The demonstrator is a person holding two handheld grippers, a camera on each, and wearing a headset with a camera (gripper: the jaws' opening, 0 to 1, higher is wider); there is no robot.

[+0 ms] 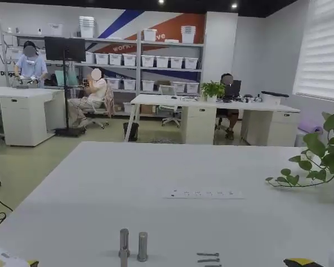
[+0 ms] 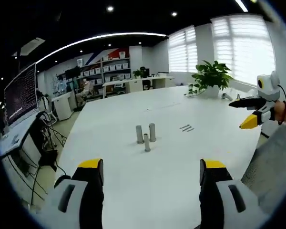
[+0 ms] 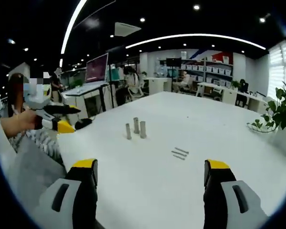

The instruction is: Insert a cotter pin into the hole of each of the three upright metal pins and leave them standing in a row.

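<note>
Nothing done yet, as far as I can judge: the three metal pins [image 2: 146, 136] stand upright in a tight cluster mid-table, more a triangle than a row. None shows a cotter pin through it, though the holes are too small to make out. The cotter pins [image 2: 186, 128] lie flat and loose on the white table [image 1: 156, 178], near the metal pins and to your right of them; the head view suggests three. Your left gripper [image 2: 151, 167] has its jaws wide apart with nothing between them, held on the near side of the table, well back from the pins. Your right gripper [image 3: 150, 164] is the same, spread and empty, well apart from the cotter pins. So all three insertions are left, plus lining the pins up. Around: a leafy plant [image 1: 317, 156] trails over the far right of the table and a flat power strip [image 1: 203, 193] lies beyond the pins, both well clear. Nothing sits between your grippers and the work. Background desks, shelves and seated people are far off
</note>
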